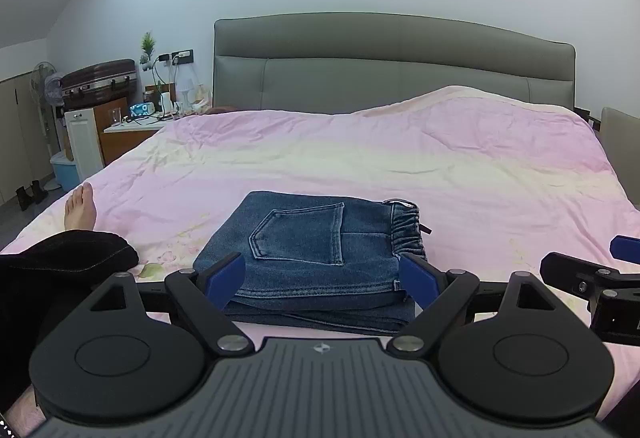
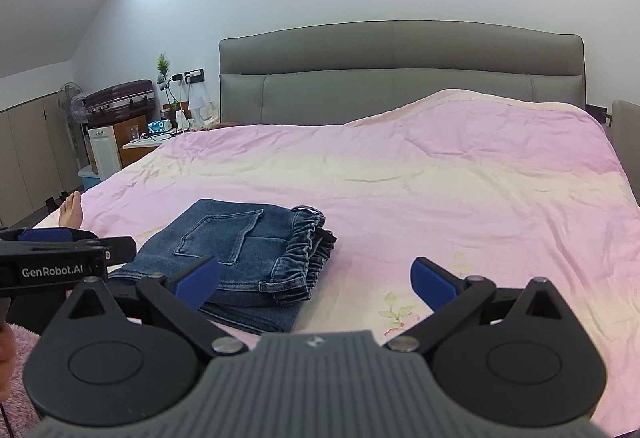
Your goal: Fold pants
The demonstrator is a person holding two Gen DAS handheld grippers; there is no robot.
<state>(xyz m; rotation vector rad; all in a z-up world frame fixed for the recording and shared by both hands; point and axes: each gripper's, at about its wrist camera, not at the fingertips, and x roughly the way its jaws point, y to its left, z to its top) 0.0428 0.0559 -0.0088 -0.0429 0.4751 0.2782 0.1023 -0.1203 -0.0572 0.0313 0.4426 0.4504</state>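
Blue denim pants (image 1: 316, 250) lie folded into a compact stack on the pink bedspread (image 1: 360, 158), back pocket up, elastic waistband to the right. My left gripper (image 1: 322, 280) is open, its blue-padded fingers spread on either side of the stack's near edge, with nothing gripped. In the right wrist view the same pants (image 2: 240, 254) lie left of centre. My right gripper (image 2: 316, 280) is open too, left finger over the stack's near corner, right finger over bare bedspread (image 2: 440, 178). The right gripper (image 1: 588, 278) shows at the edge of the left view, and the left gripper (image 2: 60, 258) in the right view.
A person's bare foot (image 1: 80, 206) and black-clad leg (image 1: 60, 270) rest on the bed at left. Grey headboard (image 1: 392, 66) stands at the back, with a lump under the cover at far right. A cluttered nightstand (image 1: 140, 118), suitcase (image 1: 100, 78) and fan (image 1: 44, 86) stand left of the bed.
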